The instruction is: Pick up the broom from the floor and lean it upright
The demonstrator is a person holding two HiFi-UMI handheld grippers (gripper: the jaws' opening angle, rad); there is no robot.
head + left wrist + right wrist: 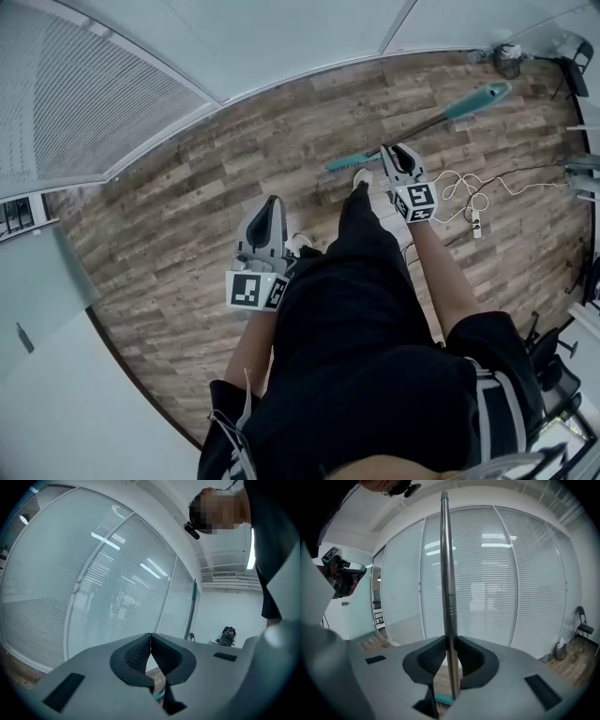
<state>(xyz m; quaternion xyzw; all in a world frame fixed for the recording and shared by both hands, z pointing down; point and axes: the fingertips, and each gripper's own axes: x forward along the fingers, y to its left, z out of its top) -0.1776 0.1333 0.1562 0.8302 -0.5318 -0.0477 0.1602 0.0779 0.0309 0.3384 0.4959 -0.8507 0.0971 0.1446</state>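
My right fingers (436, 657) are clenching the broom (446, 573) handle, which is standing upright, teal head down; my left fingers (140, 654) are pressing together, empty.

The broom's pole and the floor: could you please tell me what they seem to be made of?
The broom's pole looks like metal: silvery brushed sheen, ringed grooves. The floor looks like matt wood planks, grain and staggered seams; real wood or laminate, cannot tell.

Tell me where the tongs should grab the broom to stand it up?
Pinch the broom on its thin metal pole, coming from the side and closing across it, as the right tongs do. The pole is slim, round and straight, so it fits between them.
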